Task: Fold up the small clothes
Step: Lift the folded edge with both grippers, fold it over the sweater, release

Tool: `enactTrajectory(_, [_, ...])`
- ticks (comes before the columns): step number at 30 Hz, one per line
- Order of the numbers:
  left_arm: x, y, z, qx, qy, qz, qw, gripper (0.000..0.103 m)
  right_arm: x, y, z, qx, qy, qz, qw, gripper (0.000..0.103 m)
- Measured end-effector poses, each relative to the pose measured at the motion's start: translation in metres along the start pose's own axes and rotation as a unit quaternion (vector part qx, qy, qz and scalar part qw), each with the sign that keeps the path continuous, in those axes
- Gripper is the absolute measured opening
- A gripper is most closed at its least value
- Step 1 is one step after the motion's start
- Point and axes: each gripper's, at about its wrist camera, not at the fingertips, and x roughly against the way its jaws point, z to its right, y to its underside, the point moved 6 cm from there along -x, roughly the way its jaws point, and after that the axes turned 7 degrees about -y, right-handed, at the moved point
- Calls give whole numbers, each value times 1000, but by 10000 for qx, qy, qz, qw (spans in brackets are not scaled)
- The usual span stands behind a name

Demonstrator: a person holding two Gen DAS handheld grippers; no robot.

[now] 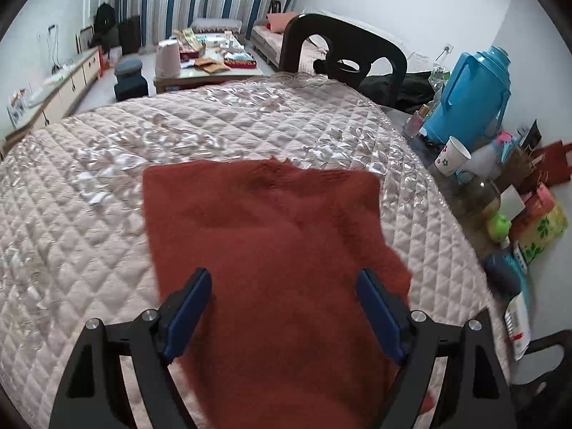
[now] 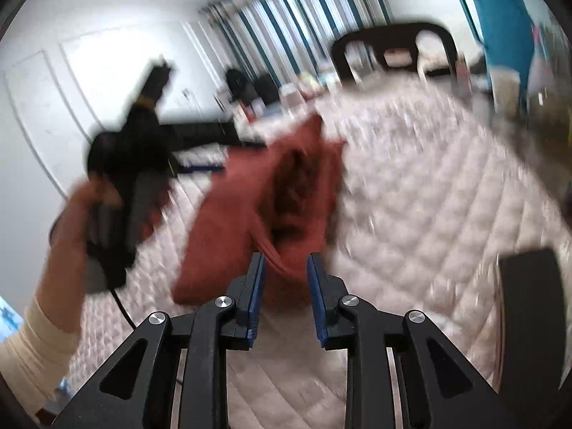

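Item: rust-red fleecy garment [image 1: 271, 250], small, nap fuzzy, folded to a rough rectangle. Lies flat on the pale quilted cover [image 1: 107, 236] of the counter; long axis runs from the left claw [image 1: 284, 312] away toward the dark chair [image 1: 339, 50], far edge straight, near right edge ragged. Left claw: jaws wide apart, hovering over the cloth, gripping nothing. Right claw [image 2: 286, 279]: jaws partly parted; a fold of red cloth [image 2: 275, 257] lies between them, contact unclear through blur.
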Motion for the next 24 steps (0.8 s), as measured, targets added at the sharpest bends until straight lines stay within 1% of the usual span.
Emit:
enactTrajectory(3, [5,11,-9,90,85,-32,9999,85,-10,-13,-15,340,-16,31,9994,26])
enactTrajectory(6, [11,24,-17,27,9,67,10000,85,-29,-15,-25,453,-186,-201,9986,26])
enactTrajectory(8, [15,35,-22,-16,9,116,9999,85,-40,-12,-30,677,-71,-314,9972,26])
enactTrajectory(10, [19,43,-25,-118,-102,190,9997,85,-51,-8,-31,863,39,-438,9953,26])
enactTrajectory(11, [21,48,-26,-194,-205,267,9992,85,-56,-6,-30,920,145,-503,9944,26])
enactTrajectory(13, [23,55,-27,-298,-280,351,9985,85,-62,-3,-25,993,366,-597,9926,26])
enactTrajectory(18, [14,71,-28,-362,-262,220,9988,85,-68,7,-14,1082,726,-789,9883,26])
enactTrajectory(21, [11,78,-29,-424,-335,229,9983,85,-69,10,-7,1002,745,-878,9883,26])
enactTrajectory(24, [10,82,-29,-389,-287,224,9986,85,-70,13,-1,942,790,-935,9880,26])
